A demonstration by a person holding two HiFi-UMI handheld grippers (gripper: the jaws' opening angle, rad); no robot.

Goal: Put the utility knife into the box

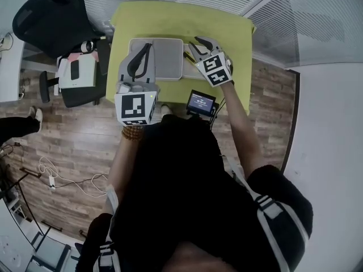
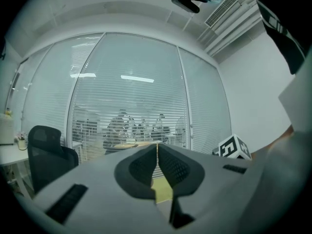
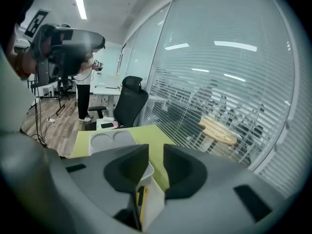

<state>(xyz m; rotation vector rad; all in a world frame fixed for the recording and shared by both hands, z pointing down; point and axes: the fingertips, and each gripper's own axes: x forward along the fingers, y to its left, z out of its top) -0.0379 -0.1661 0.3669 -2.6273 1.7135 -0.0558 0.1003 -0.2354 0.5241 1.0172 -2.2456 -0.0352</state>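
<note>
In the right gripper view a yellow and black utility knife [image 3: 140, 202] lies in a white box [image 3: 157, 199], just below and behind my right gripper [image 3: 156, 152]. That gripper is open, with a clear gap and nothing between its pads. In the head view the right gripper [image 1: 199, 42] hovers over the yellow-green table [image 1: 227, 33], above the white box [image 1: 189, 68]. My left gripper [image 1: 148, 46] hangs over a grey tray [image 1: 167, 58]. Its jaws are shut with nothing in them, tips touching, in the left gripper view [image 2: 157, 150].
The grey tray [image 3: 109, 141] has two round recesses. A small screen device [image 1: 201, 102] sits at the table's near edge. A black office chair [image 1: 54, 21] and a white side cabinet [image 1: 76, 72] stand to the left. Glass walls with blinds lie beyond the table. A person [image 3: 84, 89] stands far off.
</note>
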